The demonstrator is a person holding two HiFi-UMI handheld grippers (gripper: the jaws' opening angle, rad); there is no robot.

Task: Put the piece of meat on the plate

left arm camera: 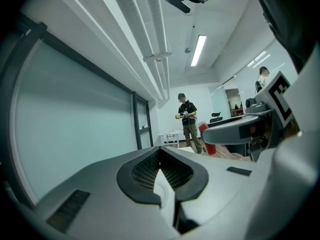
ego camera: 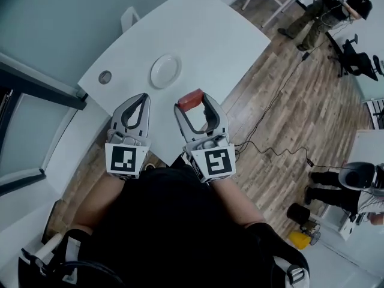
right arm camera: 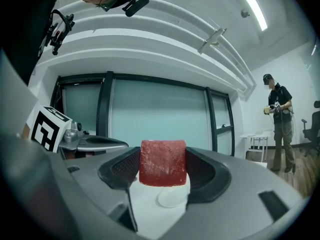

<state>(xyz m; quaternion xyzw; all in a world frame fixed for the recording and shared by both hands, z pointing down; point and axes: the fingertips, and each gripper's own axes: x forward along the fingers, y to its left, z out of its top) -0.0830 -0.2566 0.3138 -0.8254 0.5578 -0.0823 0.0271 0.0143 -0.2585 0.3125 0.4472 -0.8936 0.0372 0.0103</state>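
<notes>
The piece of meat (ego camera: 190,99) is a red block, clamped at the tips of my right gripper (ego camera: 194,98), which is shut on it above the near edge of the white table (ego camera: 210,35). In the right gripper view the meat (right arm camera: 162,166) fills the gap between the jaws, and the white plate (right arm camera: 172,198) shows small below it. The plate (ego camera: 165,71) lies empty on the table, ahead and a little left of the meat. My left gripper (ego camera: 142,96) hangs beside the right one, shut with nothing in it; its tips (left arm camera: 160,150) meet.
A small round grey disc (ego camera: 105,77) sits on the table left of the plate. Wooden floor with a black cable (ego camera: 282,95) lies to the right. A person (ego camera: 327,8) stands far off by white chairs; another person (ego camera: 351,185) is at the right.
</notes>
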